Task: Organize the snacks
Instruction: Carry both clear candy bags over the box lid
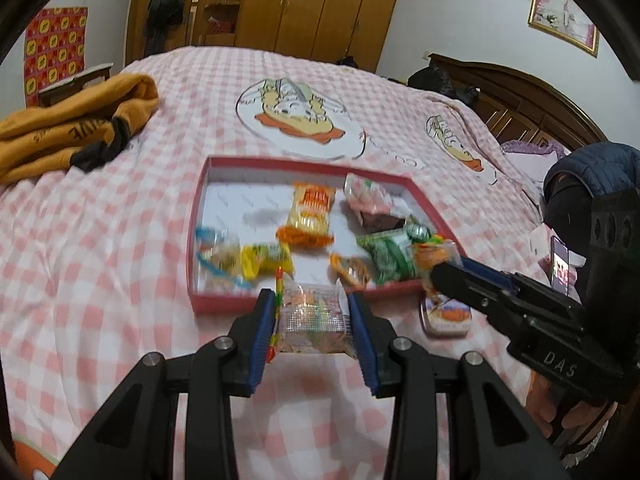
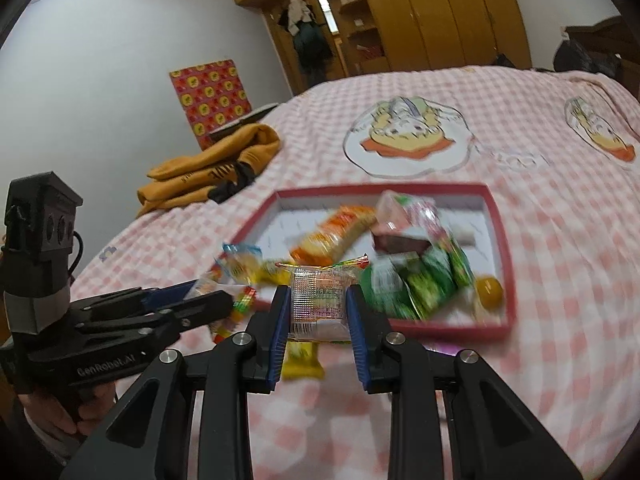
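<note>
Clear-wrapped snack packets (image 1: 312,314) (image 2: 318,304) pinched in both left claw (image 1: 312,316) and right claw (image 2: 318,306), just short of red tray (image 1: 224,304); carry step, next likely forward and release over its bare floor.

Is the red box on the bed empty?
No, the red box holds several snack packets, such as an orange one and green ones.

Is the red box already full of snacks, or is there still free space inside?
Not full. The red box shows bare white floor at its far left; the snacks, such as the orange packet, lie mostly near and right.
</note>
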{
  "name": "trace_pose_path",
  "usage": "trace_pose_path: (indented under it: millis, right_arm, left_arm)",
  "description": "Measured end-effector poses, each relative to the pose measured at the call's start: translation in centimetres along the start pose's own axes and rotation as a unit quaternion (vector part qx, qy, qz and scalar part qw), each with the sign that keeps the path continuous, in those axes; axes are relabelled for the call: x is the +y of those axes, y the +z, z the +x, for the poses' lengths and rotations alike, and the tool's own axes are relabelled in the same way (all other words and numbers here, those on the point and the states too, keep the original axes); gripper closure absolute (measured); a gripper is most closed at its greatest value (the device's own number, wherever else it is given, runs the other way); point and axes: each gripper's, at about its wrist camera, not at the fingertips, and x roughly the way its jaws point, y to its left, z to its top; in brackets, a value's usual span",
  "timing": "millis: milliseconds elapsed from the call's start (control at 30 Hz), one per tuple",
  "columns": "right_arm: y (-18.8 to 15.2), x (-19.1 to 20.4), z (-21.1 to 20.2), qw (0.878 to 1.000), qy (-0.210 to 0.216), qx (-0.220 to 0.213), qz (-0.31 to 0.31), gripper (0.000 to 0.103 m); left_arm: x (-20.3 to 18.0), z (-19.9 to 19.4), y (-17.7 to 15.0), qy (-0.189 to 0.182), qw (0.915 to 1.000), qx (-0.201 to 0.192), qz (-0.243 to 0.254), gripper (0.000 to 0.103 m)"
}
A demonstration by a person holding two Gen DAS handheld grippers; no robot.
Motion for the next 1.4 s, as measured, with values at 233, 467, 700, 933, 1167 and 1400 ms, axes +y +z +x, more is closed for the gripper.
trace_pose_path:
  millis: [233,467,700,933,1167,1400]
  right_arm:
    - [1.7,0.5,2.0,1.000,0.014,-0.012,-0.003,0.074]
    - [2.2,0.1,4.1,1.000,0.019,-0.009,0.015,0.074]
    - [1.8,0.2,5.8,1.000,-0.010,-0.007,0.001,0.074]
    - [0.7,0.9,7.3,0.999,-0.031,0.003,-0.020,0.074]
    - [0.1,1.1,7.7,0.999,-0.040,0.001,-0.031,0.074]
    - [0.0,1.3,7.8,0.998,-0.046,0.000,-0.036,0.073]
  left_arm:
    - [1.1,1.3,2.8,0.021,0.9993,-0.029,0.007,0.064]
    - [3.0,2.2,3.5,0.023,0.9990,-0.038,-0.008,0.064]
    - [2.9,3.2,3.6,0.030,0.9984,-0.048,0.002,0.064]
    - [3.0,4.1,3.2,0.036,0.9984,-0.044,0.003,0.064]
    - [3.0,4.2,3.0,0.038,0.9982,-0.046,0.006,0.064]
    - [3.2,4.6,2.5,0.040,0.9983,-0.042,0.006,0.063]
